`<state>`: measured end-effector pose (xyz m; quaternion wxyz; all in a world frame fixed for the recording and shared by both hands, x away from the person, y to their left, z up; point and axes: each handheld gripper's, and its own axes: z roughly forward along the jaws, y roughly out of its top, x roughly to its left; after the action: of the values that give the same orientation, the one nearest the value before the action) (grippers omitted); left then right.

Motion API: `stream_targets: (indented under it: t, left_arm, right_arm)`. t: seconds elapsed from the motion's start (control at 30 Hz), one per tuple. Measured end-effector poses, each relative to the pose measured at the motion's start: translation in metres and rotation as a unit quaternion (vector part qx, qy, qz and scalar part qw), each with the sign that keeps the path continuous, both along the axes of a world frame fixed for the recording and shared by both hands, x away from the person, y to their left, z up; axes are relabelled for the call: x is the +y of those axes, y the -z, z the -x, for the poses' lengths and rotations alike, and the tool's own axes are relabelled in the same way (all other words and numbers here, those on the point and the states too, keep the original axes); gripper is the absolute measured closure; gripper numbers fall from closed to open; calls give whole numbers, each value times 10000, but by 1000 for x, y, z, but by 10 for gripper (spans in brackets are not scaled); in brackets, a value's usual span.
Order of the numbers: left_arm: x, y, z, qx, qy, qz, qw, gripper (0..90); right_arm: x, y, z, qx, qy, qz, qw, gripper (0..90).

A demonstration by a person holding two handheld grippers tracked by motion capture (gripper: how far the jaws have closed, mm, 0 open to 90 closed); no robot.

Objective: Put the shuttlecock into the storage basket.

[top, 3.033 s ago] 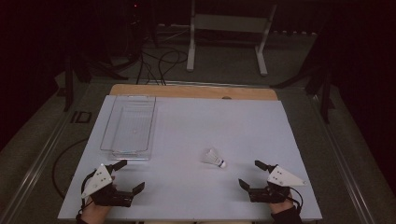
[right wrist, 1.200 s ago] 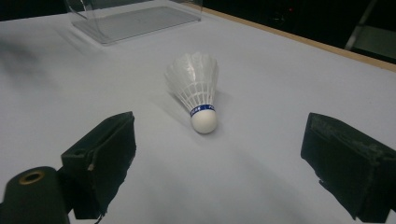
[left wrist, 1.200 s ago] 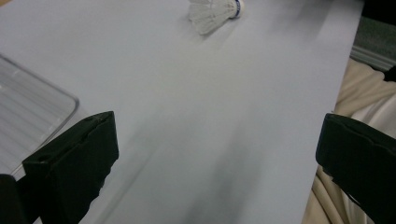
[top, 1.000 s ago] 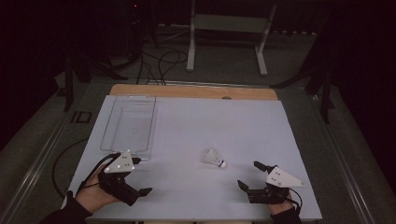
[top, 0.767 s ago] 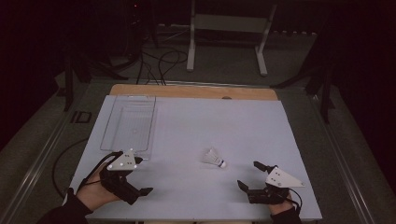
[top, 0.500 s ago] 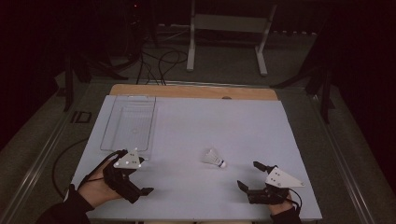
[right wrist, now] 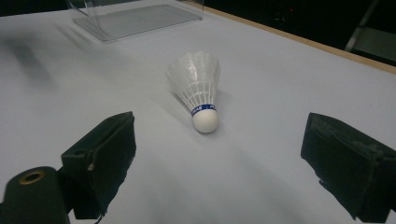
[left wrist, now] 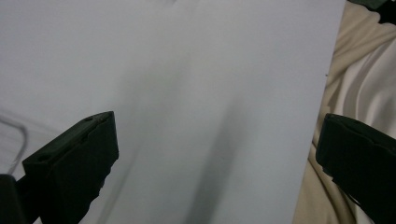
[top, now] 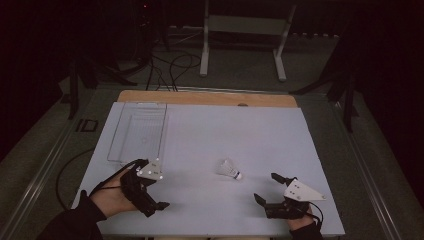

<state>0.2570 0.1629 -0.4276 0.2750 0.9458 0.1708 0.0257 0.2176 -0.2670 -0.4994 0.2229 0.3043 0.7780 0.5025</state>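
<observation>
A white feathered shuttlecock (top: 228, 169) (right wrist: 198, 88) with a blue band lies on its side on the white table (top: 235, 130), cork end toward the near right. My right gripper (top: 266, 187) (right wrist: 222, 140) rests near the table's front edge, just right of the shuttlecock, open, its jaws pointing at the shuttlecock with nothing between them. My left gripper (top: 152, 184) (left wrist: 215, 140) is held in a hand at the front left, well left of the shuttlecock. It is tilted and open wide over bare table.
A clear plastic tray (top: 116, 137) (right wrist: 135, 18) stands at the left of the table, just beyond my left gripper; its near corner (left wrist: 14, 135) shows in the left gripper view. A wooden strip (top: 207, 98) marks the far edge. Beige cloth (left wrist: 364, 84) lies past the table's edge.
My left gripper has lifted, moved forward and to the right toward the tray's near end, and turned. The right gripper and the shuttlecock have stayed in place.
</observation>
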Motion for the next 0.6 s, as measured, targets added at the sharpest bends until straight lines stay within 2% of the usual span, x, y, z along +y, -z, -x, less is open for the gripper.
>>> stream_targets:
  t: [0.27, 0.43, 0.6]
  left_arm:
    - [-5, 1, -7, 120, 21, -71, 9999, 1]
    - [-11, 2, -10, 216, 100, -220, 9995, 1]
    - [-21, 5, -12, 335, 290, -331, 9985, 0]
  right_arm:
    - [0, 0, 0, 0, -8, 8, 10000, 103]
    - [0, -1, 0, 5, -1, -10, 10000, 103]
    - [1, 0, 0, 12, -10, 12, 10000, 103]
